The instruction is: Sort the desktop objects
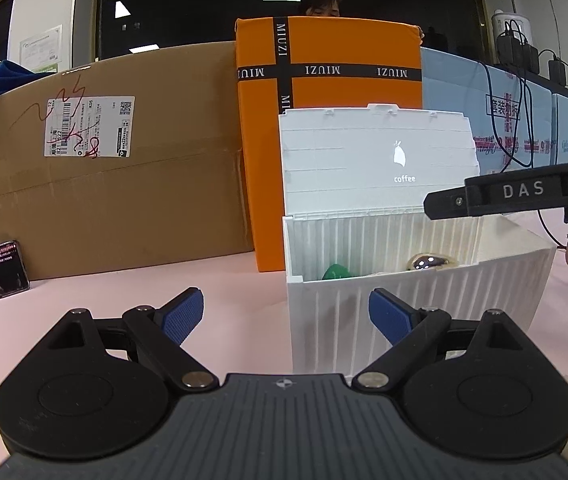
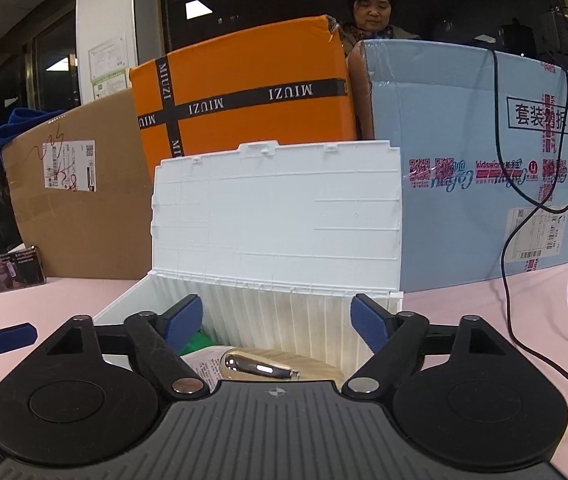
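Tongs (image 2: 276,322) over half-hidden box (image 2: 275,216) contents

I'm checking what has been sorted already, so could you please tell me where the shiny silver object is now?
The shiny silver object lies inside the open white box, right of a green item, just below the right gripper.

The storage bin (image 2: 267,312) stands on the table (image 2: 63,300) before three boxes (image 2: 243,92), phone (image 2: 15,268) at left.

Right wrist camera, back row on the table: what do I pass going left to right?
Phone propped at the far left → brown cardboard box → orange MIUZI box → light blue box with black cables hanging across its front. The open white storage box stands in front of them.
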Demonstrator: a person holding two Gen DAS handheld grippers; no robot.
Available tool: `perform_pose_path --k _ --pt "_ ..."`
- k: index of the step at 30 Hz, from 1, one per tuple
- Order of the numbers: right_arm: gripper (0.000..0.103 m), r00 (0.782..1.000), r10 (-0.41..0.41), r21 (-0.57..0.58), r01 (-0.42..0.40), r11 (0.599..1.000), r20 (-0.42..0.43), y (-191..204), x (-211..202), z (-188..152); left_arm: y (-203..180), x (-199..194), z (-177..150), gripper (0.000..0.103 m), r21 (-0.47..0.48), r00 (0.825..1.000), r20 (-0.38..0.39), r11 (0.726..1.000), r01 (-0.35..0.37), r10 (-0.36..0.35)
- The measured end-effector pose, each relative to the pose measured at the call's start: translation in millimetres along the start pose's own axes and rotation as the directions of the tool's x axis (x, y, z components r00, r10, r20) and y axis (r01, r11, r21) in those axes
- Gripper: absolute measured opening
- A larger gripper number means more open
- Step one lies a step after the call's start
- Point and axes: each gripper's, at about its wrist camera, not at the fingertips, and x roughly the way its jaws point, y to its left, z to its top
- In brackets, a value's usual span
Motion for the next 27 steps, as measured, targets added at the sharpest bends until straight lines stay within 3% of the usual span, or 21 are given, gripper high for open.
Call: perform_pose_path --k 2,4,12,27 --pt "0.089 0.999 0.000 0.015 -0.001 1.000 0.040 -3.7 -6.2 -0.2 2.2 0.0 -0.1 0.090 -0.011 1.000 0.008 1.000 -0.007 0.007" --pt "0.094 0.998 -0.011 0.030 0.009 1.000 0.065 -8.0 -10.5 -0.1 4.4 -0.3 -0.3 0.103 -0.022 1.000 0.020 1.000 -0.017 0.017" --pt "0.103 0.993 -0.061 0.075 0.053 0.996 0.106 -29.6 -22.0 -4.3 10.8 -0.1 0.4 0.103 -0.046 0.998 0.042 0.998 -0.042 0.044" --pt "0.103 0.985 -0.141 0.154 0.125 0.980 0.098 -68.8 -37.5 -26.8 27.6 -2.2 1.0 0.103 -0.117 0.993 0.068 0.990 -0.084 0.093"
